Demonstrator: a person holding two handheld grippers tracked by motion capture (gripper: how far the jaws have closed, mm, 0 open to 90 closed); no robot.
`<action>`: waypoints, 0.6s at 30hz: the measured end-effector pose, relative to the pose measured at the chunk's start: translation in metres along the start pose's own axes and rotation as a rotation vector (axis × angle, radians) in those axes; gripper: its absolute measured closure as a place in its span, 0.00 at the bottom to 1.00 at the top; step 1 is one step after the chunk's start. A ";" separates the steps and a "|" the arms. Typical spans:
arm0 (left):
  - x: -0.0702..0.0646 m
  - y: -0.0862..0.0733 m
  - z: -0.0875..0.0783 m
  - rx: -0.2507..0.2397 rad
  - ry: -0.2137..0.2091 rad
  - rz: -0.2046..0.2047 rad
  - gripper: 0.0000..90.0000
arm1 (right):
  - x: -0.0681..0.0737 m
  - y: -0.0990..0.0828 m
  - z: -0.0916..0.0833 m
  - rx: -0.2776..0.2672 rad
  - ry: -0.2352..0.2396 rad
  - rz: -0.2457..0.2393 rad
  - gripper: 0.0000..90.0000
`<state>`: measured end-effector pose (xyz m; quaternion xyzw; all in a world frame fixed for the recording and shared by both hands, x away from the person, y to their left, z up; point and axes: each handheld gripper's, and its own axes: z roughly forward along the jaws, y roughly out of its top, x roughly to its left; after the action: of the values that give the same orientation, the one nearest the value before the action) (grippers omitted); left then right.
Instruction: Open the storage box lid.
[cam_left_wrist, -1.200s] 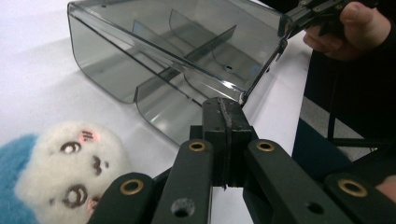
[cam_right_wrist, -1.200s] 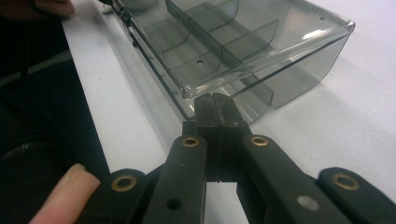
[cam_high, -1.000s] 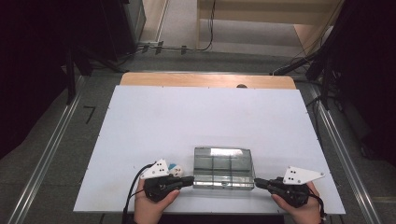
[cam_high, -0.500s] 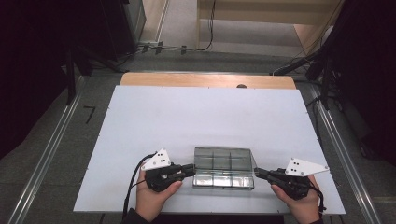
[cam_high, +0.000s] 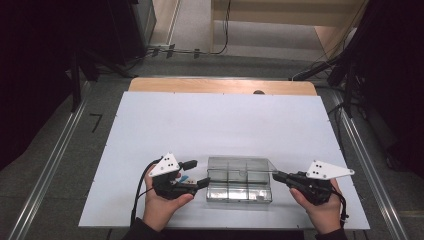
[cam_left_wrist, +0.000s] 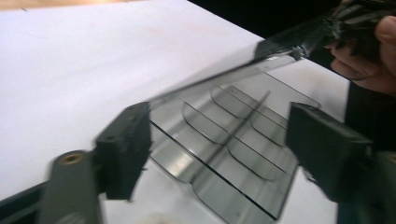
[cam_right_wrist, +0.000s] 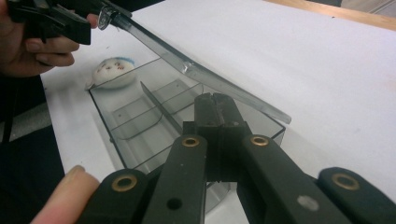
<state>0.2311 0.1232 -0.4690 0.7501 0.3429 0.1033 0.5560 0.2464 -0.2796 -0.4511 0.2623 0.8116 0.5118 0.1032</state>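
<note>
Both hand-held grippers sit at the near edge of the white table (cam_high: 220, 120), one at each end of a clear smoky plastic organiser box with divided compartments (cam_high: 240, 186). At the box's right end, the right hand-held gripper (cam_high: 278, 176) has its jaws pinched together on the edge of the box's transparent hinged lid (cam_high: 240, 165), which it holds tilted up off the tray. At the left end, the left hand-held gripper (cam_high: 196, 173) has just been opening; its jaws stand apart with the lid's left end between them, and its pads (cam_left_wrist: 126, 149) press on nothing. In the right gripper view a small white round figure with a painted face (cam_right_wrist: 112, 72) lies on the table just beside the box's far end.

By my judgement the lid is partly raised, so the opening is begun but unfinished: the compartments look empty, and swinging the lid fully back remains, now carried by the right side alone.
</note>
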 end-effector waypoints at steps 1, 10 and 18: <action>0.001 0.003 0.002 0.004 0.011 0.001 0.13 | -0.001 0.001 0.001 -0.001 0.000 0.000 0.98; 0.021 0.016 0.023 0.013 -0.021 -0.047 0.00 | -0.007 0.013 0.008 -0.014 0.001 0.012 0.98; 0.024 0.015 0.039 0.042 -0.024 -0.029 0.15 | -0.014 0.016 0.013 -0.011 -0.004 0.025 0.98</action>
<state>0.2758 0.1065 -0.4744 0.7577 0.3491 0.0791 0.5457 0.2688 -0.2709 -0.4444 0.2730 0.8052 0.5169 0.1000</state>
